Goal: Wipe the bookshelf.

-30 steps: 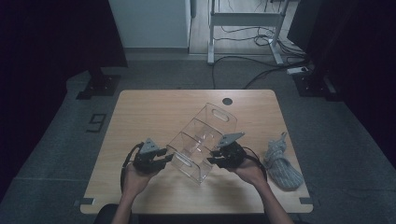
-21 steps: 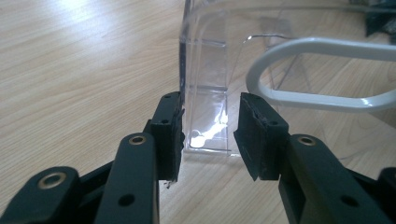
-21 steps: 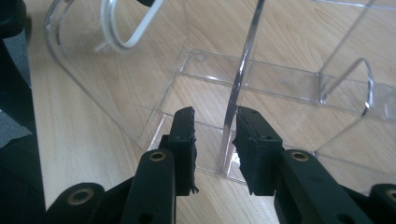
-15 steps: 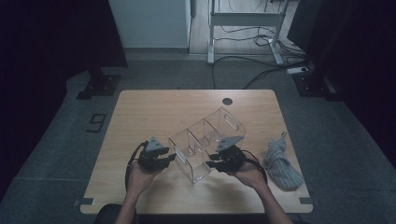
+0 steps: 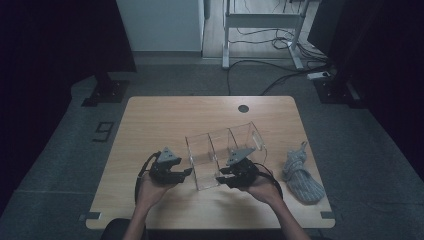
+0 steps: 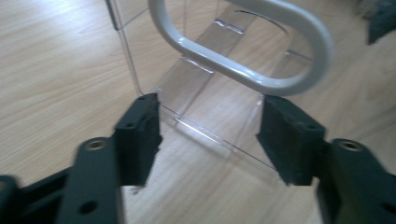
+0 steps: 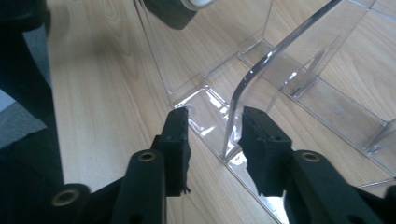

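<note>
Both tools sit at the near edge of the counter (image 5: 150,120), one in each of a person's hands, flanking a clear plastic organizer (image 5: 222,152). Left tool (image 5: 186,171), seen from above, points at the organizer's near left corner; its jaws have just been opening and stand spread apart, released, with the organizer's clear bottom edge (image 6: 210,135) lying across the gap but no pad pressing on it. A white oval handle (image 6: 247,46) on the organizer's end wall hangs just beyond those jaws in the left gripper view. Right tool (image 5: 223,179) meets the organizer's near right corner; its jaws have also just been opening, and a thin clear wall (image 7: 243,88) stands upright between them. That wall runs close beside the right-hand pad, with a gap to the left-hand one, so no grasp shows. The organizer itself rests near the middle of the counter, slightly toward the person, its dividers splitting it into compartments. Off to the right, apart from the organizer, lies a grey knitted cloth (image 5: 302,175). Farther back, a round hole (image 5: 243,108) marks the counter's far edge.
</note>
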`<state>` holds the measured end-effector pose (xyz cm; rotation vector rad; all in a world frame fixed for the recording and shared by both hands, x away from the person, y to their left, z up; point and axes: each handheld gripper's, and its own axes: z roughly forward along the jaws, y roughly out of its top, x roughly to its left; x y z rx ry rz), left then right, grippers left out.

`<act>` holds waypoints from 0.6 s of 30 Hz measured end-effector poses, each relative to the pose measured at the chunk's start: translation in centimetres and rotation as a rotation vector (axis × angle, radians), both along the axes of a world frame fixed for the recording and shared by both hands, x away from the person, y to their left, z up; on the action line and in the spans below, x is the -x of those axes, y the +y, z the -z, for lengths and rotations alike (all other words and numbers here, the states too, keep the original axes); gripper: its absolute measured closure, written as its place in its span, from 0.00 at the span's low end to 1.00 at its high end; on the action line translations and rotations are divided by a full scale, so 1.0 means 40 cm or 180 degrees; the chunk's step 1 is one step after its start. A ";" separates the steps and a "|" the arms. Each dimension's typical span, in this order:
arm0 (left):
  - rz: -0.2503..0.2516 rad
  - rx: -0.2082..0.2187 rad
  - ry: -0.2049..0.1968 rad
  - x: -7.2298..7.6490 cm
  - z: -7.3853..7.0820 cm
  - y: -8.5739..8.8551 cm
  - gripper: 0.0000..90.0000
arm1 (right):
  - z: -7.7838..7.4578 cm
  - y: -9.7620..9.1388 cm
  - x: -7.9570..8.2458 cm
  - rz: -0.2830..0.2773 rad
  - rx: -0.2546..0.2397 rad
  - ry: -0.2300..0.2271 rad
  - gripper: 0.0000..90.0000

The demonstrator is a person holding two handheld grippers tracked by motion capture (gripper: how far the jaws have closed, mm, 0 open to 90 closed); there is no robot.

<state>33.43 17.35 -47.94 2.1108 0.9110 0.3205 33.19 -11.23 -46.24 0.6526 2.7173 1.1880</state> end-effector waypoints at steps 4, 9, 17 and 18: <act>0.0035 0.0068 -0.0013 0.023 -0.020 0.010 0.24 | -0.008 -0.010 0.002 0.0073 -0.0013 -0.0009 0.57; 0.0152 0.0124 0.0001 0.053 -0.047 0.013 0.16 | -0.018 -0.033 0.008 0.0123 -0.0015 0.0027 0.48; 0.0310 0.0077 -0.0096 0.069 -0.074 -0.040 0.18 | -0.021 -0.065 0.025 0.0178 0.0034 0.0066 0.40; 0.0301 0.0048 -0.0105 0.069 -0.076 -0.049 0.20 | -0.020 -0.070 0.026 0.0199 0.0037 0.0076 0.39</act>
